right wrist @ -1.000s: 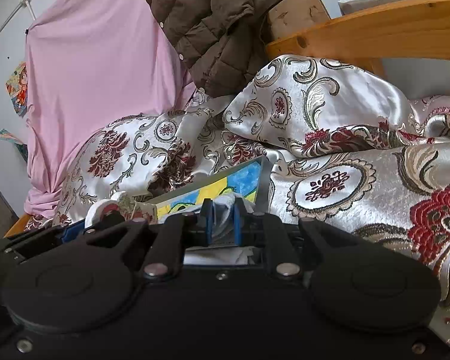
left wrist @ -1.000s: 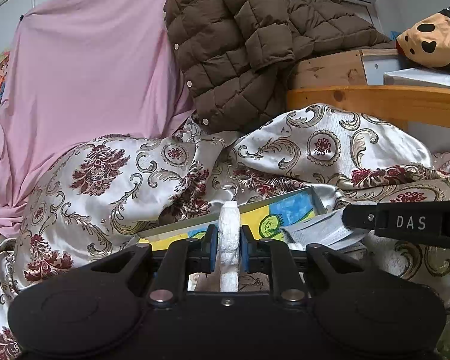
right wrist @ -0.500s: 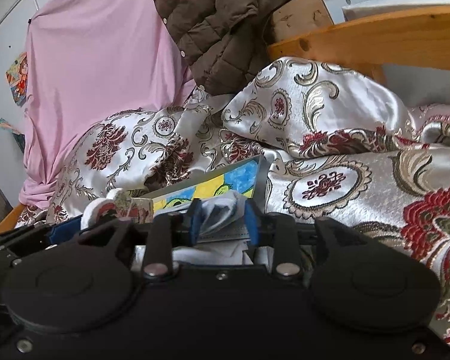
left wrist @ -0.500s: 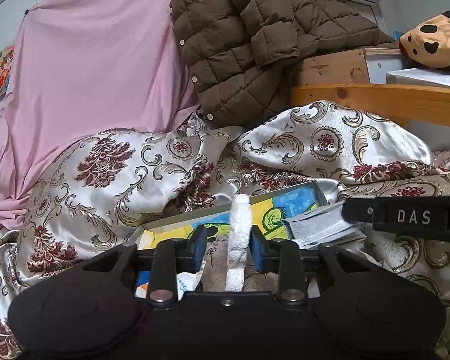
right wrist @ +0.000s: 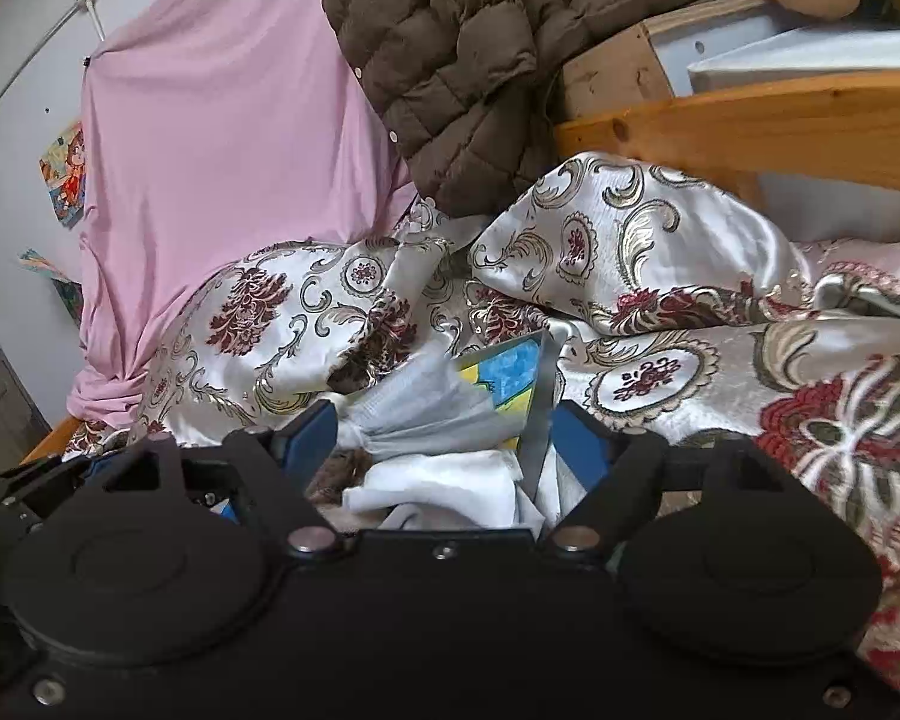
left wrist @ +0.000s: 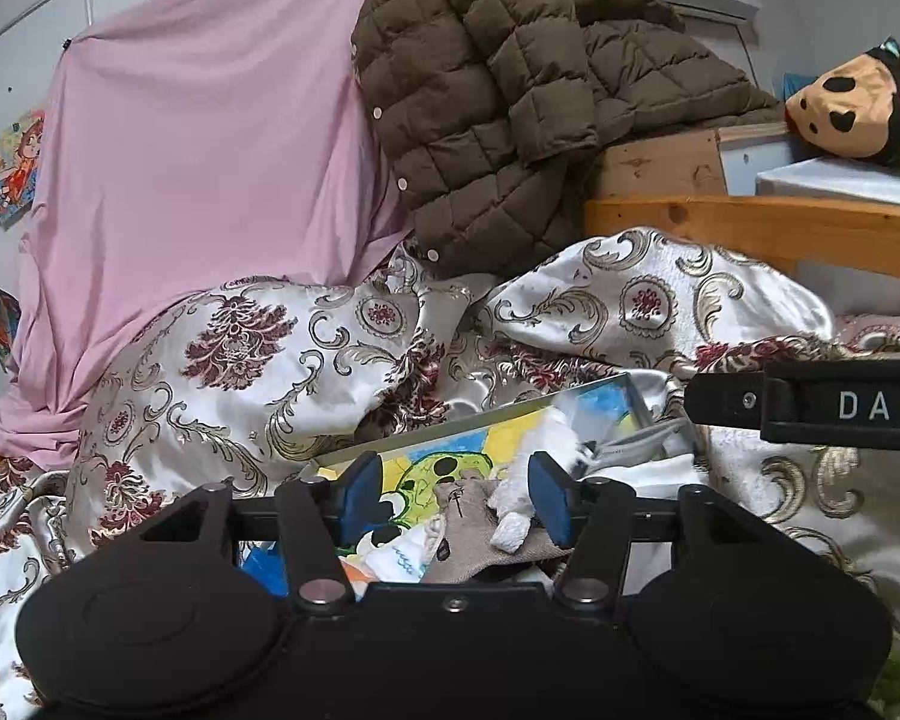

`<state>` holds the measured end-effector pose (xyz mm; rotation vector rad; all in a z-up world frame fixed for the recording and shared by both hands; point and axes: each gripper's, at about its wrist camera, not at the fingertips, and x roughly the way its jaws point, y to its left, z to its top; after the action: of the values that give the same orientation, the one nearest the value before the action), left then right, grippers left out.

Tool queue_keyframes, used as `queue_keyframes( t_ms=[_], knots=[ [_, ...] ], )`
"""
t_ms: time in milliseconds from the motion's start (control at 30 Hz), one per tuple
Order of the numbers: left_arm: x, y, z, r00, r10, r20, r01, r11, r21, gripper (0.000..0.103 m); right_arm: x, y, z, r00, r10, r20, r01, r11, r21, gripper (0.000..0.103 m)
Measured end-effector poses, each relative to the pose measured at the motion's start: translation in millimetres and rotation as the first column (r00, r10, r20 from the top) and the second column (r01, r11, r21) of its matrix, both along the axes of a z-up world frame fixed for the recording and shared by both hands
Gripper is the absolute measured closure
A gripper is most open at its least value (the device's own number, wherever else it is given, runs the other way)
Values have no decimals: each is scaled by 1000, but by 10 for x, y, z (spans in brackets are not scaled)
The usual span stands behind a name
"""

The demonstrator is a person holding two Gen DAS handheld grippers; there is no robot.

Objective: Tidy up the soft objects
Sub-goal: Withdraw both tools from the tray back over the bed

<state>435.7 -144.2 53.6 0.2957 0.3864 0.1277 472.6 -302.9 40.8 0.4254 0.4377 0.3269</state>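
My left gripper (left wrist: 455,495) hovers over a shallow box with a colourful cartoon picture (left wrist: 450,450). Its jaws are opening. A white fluffy cloth (left wrist: 537,474) slumps loose between them, leaning beside the right pad (left wrist: 549,501). Under it lies a taupe cloth (left wrist: 471,534). My right gripper (right wrist: 444,438) is over the same box (right wrist: 504,372), its jaws also opening. A pale grey-blue cloth (right wrist: 426,411) and a white cloth (right wrist: 450,486) lie loose between its pads. A black bar marked DAS (left wrist: 810,405), part of the right gripper, shows in the left wrist view.
A crumpled satin quilt with a floral pattern (left wrist: 240,372) surrounds the box. A brown quilted jacket (left wrist: 510,90) and a pink sheet (left wrist: 210,150) hang behind. At the right are a wooden bed frame (left wrist: 750,222) and a spotted plush toy (left wrist: 846,108).
Both grippers went from shut to open. The left let go of the white fluffy cloth, which tipped right. The right let go of the grey-blue cloth. Both lifted slightly.
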Motion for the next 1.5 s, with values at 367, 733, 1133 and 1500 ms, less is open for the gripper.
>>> queue_keyframes(
  t_ms=[367,733,1133,1500],
  knots=[
    [-672,-67,160,999,-37,39,39,999,-30,32,-685,-230,354,998,-46,49,50,995,-82,3],
    [-1472,22,160,997,-53,50,56,996,-67,21,-1663,-322,595,989,-86,117,110,969,-222,1],
    [-2236,292,66,997,-34,62,42,991,-123,18,-2743,-131,547,985,-112,132,153,918,-366,1],
    [-2783,643,-46,998,21,64,-8,981,-192,15,-3476,139,561,987,-96,128,143,884,-445,1]
  ],
)
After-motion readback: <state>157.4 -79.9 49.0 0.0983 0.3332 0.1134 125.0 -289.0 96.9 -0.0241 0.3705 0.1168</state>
